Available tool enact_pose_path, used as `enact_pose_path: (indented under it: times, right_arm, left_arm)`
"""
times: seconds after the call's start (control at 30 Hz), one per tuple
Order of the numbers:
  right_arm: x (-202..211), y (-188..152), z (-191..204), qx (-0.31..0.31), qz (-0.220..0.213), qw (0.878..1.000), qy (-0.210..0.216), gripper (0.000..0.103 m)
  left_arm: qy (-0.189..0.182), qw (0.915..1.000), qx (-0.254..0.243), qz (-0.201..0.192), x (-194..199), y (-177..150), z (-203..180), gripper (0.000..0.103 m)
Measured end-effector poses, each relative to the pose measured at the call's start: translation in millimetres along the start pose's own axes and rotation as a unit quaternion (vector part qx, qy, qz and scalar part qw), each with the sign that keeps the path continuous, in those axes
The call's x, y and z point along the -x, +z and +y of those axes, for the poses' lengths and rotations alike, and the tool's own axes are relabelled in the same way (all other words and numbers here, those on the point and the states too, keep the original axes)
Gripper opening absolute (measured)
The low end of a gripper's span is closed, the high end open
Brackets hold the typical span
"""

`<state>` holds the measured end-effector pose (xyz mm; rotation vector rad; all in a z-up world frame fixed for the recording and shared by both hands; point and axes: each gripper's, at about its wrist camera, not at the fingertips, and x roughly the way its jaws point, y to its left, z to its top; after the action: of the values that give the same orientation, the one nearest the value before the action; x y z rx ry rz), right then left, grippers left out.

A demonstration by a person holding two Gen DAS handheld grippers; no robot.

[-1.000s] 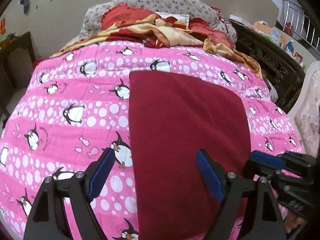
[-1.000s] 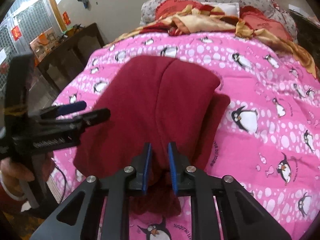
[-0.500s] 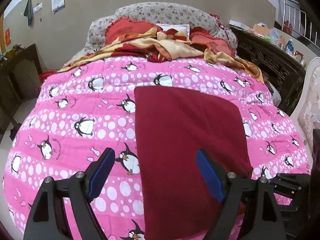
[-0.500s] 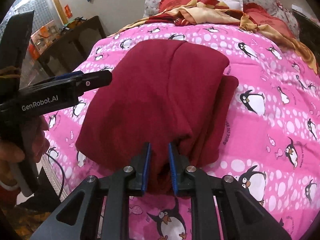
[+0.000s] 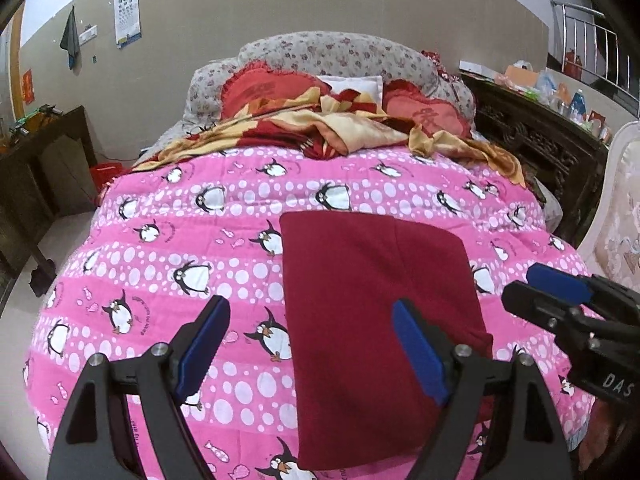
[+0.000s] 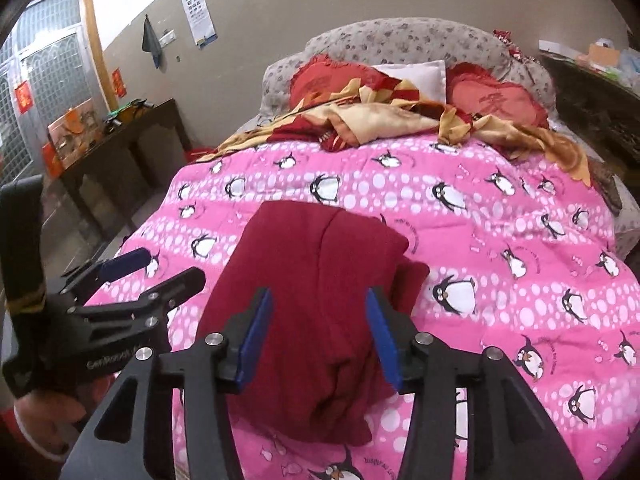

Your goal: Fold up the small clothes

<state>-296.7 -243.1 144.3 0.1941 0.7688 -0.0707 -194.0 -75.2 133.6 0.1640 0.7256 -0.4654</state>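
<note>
A dark red garment [image 5: 376,304] lies folded flat in a rectangle on the pink penguin quilt [image 5: 224,248]. In the right wrist view the garment [image 6: 320,280] shows a small fold sticking out at its right side. My left gripper [image 5: 310,340] is open and empty, held above the garment's near left edge. My right gripper [image 6: 318,330] is open and empty above the garment's near end. Each gripper also shows in the other's view: the right one [image 5: 560,300] at the right, the left one [image 6: 136,276] at the left.
Red pillows [image 5: 260,88] and a rumpled red and gold blanket [image 5: 344,128] lie at the head of the bed. A dark wooden desk [image 6: 120,140] stands to the left, a carved dark cabinet [image 5: 532,140] to the right.
My right gripper has opened and let go of the garment's near end. Both grippers have pulled back and up from the bed. The garment lies still.
</note>
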Motion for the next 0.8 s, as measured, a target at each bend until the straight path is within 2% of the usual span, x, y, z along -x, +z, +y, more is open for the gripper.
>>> enact_pose_path:
  times: [0.33,0.8]
  right_arm:
    - [-3.5,-2.2,9.2,0.008,0.002,1.000,-0.017,0.064]
    - [-10.5,-2.9,5.2,-0.001,0.013,1.000,-0.023,0.064]
  left_arm:
    - [0.001,0.9999,0.003,-0.016,12.4,-1.0,0.2,0.087]
    - [0.001,0.9999,0.006,-0.011,11.3,-3.0,1.6,0.087]
